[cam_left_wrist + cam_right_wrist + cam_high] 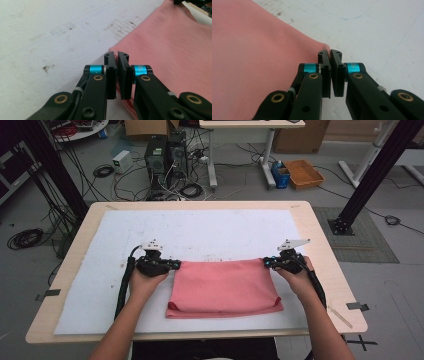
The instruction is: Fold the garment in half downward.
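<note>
the left tongs (176, 265) and right tongs (268, 263) each pinch a far corner of the pink cloth (224, 287), which lies between them on the white mat (100, 270). this looks like folding. next, lift both corners together and keep them level.

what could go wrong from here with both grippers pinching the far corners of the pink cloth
1. Both the left gripper and the right gripper seem to hold the pink cloth only by a thin bit at the corner, so a corner might slip out when pulled.
2. The cloth is folded in layers; a pinch may have caught only the top one, and the fold could come apart.
</note>
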Demonstrator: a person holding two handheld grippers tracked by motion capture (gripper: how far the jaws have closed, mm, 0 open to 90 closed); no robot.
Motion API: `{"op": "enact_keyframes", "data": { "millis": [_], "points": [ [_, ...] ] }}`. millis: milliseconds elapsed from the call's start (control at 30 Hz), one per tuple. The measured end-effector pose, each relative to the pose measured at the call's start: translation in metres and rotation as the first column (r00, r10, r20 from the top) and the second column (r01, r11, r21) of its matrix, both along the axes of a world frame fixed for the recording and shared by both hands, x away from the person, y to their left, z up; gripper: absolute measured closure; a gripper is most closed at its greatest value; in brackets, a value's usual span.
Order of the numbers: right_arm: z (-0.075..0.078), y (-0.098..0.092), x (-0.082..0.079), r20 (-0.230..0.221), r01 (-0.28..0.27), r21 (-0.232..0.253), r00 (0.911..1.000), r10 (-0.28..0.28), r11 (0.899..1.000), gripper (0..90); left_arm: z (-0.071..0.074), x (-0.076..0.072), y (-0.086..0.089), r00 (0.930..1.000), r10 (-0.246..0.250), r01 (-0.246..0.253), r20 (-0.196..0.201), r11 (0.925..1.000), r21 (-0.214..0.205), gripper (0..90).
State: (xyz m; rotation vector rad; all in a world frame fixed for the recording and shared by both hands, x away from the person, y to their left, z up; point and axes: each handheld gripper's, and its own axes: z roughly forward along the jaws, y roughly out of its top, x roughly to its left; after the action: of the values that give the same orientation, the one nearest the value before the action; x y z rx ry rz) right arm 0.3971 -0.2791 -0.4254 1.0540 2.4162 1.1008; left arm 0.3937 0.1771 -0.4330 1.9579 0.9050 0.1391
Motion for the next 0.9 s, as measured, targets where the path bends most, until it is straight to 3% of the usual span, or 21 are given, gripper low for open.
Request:
{"op": "enact_keyframes", "data": {
  "millis": [267, 333, 433, 467, 533, 633, 733, 900],
  "points": [
    [0.001, -0.004, 0.016, -0.021, 0.036, -0.012, 0.9991, -0.036, 0.999, 87.8, -0.001, 0.016, -0.012, 0.9999, 0.014, -0.014, 0.005, 0.9998, 0.013, 85.4],
    [-0.001, -0.005, 0.016, -0.024, 0.040, -0.014, 0.9989, -0.040, 0.999, 87.0, -0.001, 0.016, -0.010, 0.9998, 0.019, -0.019, -0.001, 0.9998, -0.012, 84.3],
    [-0.004, -0.007, 0.014, -0.009, 0.076, 0.022, 0.9971, -0.075, 0.997, 71.9, -0.002, 0.013, -0.004, 0.9994, 0.034, -0.034, -0.009, 0.9979, -0.054, 67.4],
    [-0.004, -0.007, 0.014, -0.009, 0.076, 0.022, 0.9971, -0.075, 0.997, 71.9, -0.002, 0.012, -0.001, 0.9994, 0.033, -0.034, -0.013, 0.9969, -0.070, 67.4],
    [-0.004, -0.010, 0.011, -0.005, 0.101, 0.051, 0.9949, -0.101, 0.994, 61.2, -0.002, 0.007, 0.004, 0.9993, 0.036, -0.036, -0.004, 0.9960, -0.082, 58.7],
    [-0.002, -0.013, 0.005, 0.009, 0.106, 0.100, 0.9942, -0.107, 0.989, 53.6, -0.001, -0.001, 0.010, 0.9995, 0.031, -0.030, 0.007, 0.9934, -0.111, 50.4],
    [0.000, -0.011, -0.002, 0.024, 0.091, 0.110, 0.9953, -0.094, 0.990, 47.3, 0.001, -0.010, 0.013, 0.9996, 0.010, -0.007, 0.026, 0.9948, -0.102, 45.0],
    [-0.003, -0.006, -0.016, 0.035, 0.076, 0.127, 0.9961, -0.081, 0.989, 40.5, 0.003, -0.024, 0.017, 0.9988, -0.022, 0.028, 0.044, 0.9914, -0.128, 40.7]
  ]
}}
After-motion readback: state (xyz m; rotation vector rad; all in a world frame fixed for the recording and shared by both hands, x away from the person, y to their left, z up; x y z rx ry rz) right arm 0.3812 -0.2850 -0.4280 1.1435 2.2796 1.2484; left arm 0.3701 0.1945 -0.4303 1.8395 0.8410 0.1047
